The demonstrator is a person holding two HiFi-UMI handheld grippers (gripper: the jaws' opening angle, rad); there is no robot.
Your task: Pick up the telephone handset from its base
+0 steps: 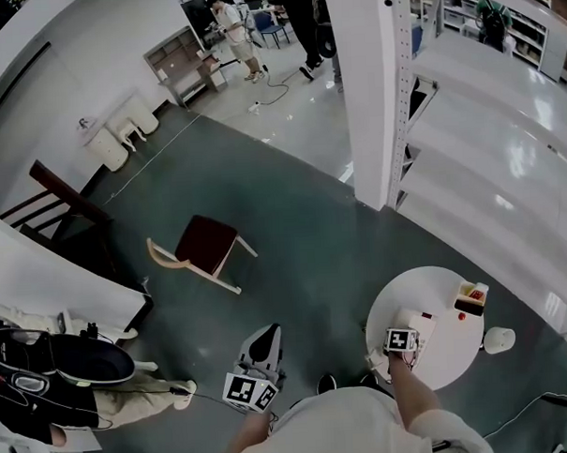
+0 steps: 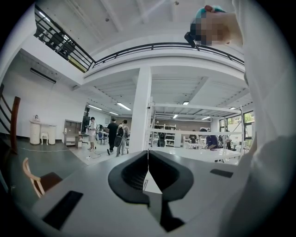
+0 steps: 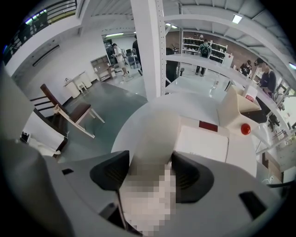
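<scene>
**Handset** [image 3: 150,146]. White. It lay along the left side of the base [image 3: 203,143], as the right gripper view showed it, on a round white table [image 1: 458,359]. Its long axis ran straight away from the camera. The near end was between the jaws and the far end pointed toward the table's far rim and the pillar [image 3: 148,46]. Whether it sat in its cradle or was raised off it could not be told.

**Right gripper** [image 3: 150,172]. Tilted steeply down over the phone. Its jaws were clenched on the handset, one dark pad against each long side. In the head view the gripper [image 1: 406,326] stood over the near-left part of the table, with its black-and-white marker cube on top.

**Left gripper** [image 2: 148,173]. Held level, well away from the table and over the dark floor [image 1: 302,229]. Its jaws were closed together with nothing between them.

**Base.** White and flat-topped, with a pale square panel. A dark red strip [image 3: 208,126] ran across its far edge; any print on the strip was too small to read.

**Red ball** [image 3: 245,128]. Small, just beside the base on its right.

**Box** [image 3: 236,109]. Cream, upright, beyond the base. It carried a red-and-white label [image 3: 250,97] whose writing was not legible.

**Chair** [image 1: 205,245]. Pale wooden frame with a dark red seat, standing on the floor well apart from the table.
</scene>
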